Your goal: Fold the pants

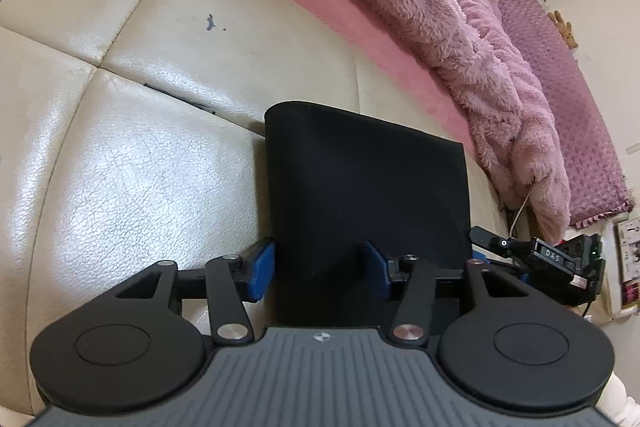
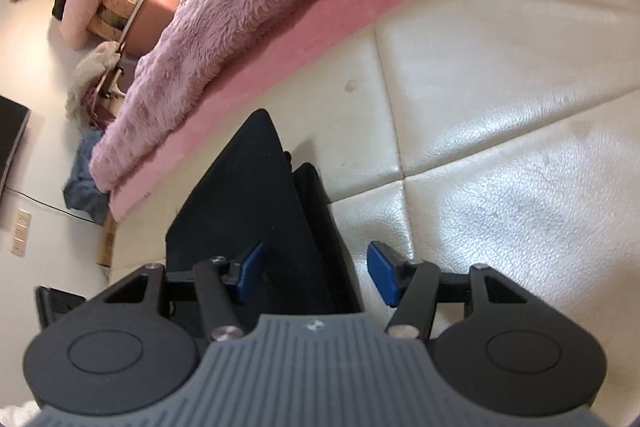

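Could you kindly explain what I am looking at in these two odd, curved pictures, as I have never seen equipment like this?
Each picture comes from a fisheye camera on a hand-held gripper, looking along its two blue-padded fingers. One shows the left gripper, the other the right gripper; both stand open. Black pants, already folded into a compact stack, lie on a cream leather surface, and neither gripper is clamped on them. Behind runs a fluffy pink blanket. The right gripper also shows at the left view's edge.

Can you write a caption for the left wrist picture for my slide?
Left gripper, fingers open around folded black pants on a cream cushion, beside a fluffy pink blanket.
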A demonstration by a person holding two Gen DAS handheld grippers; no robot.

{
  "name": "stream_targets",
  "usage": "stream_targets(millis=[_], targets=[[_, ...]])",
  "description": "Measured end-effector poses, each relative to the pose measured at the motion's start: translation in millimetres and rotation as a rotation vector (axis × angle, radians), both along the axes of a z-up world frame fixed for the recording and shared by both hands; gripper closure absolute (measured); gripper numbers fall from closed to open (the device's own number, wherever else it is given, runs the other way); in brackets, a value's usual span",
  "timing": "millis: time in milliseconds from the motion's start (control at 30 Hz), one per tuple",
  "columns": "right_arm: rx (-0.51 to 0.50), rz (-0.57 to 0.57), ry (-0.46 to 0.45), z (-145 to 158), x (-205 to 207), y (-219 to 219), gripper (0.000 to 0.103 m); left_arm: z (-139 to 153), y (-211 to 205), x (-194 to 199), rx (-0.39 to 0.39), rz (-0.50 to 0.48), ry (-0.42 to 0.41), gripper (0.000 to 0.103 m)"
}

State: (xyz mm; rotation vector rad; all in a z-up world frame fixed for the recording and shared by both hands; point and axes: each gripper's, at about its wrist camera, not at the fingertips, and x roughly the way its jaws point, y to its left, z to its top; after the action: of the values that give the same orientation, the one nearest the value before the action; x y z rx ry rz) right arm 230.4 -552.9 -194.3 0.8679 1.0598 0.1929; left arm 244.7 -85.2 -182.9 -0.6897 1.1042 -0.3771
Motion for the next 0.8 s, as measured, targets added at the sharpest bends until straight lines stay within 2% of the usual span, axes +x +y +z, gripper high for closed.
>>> stream_targets(millis=[167, 233, 267, 333, 400, 500, 600, 800], targets=[[0.055, 0.021, 0.002, -4.4, 3.0, -1.7, 0.049, -4.4, 2.3, 4.5, -0.071, 0.002, 0.016, 0.042], [0.04, 0.046, -0.004, -4.6, 5.5, 1.8, 0.053, -6.7, 2.8, 5.7, -0.091, 0.001, 0.021, 0.043], [0.033, 0.059, -0.008, -4.9, 6.6, 3.7, 0.055, -7.9, 3.0, 5.8, -0.099, 0.003, 0.022, 0.045], [0.048, 0.05, -0.001, -8.7, 6.8, 2.4, 0.069, -11.0, 3.2, 5.8, -0.116, 0.007, 0.024, 0.049], [0.085, 0.038, 0.008, -15.0, 6.1, 2.5, 0.075, -13.9, 2.2, 5.4, -0.131, 0.015, 0.027, 0.056], [0.109, 0.015, 0.0, -19.7, 3.2, 4.9, 0.08, -13.8, 1.5, 5.4, -0.118, 0.018, 0.028, 0.07], [0.091, 0.003, -0.019, -14.1, -1.3, 8.0, 0.085, -7.7, 0.2, 4.3, -0.086, 0.022, 0.005, 0.08], [0.054, 0.005, -0.058, 11.3, -6.1, 28.2, 0.092, 20.0, 15.1, 4.8, 0.02, -0.003, -0.059, 0.084]])
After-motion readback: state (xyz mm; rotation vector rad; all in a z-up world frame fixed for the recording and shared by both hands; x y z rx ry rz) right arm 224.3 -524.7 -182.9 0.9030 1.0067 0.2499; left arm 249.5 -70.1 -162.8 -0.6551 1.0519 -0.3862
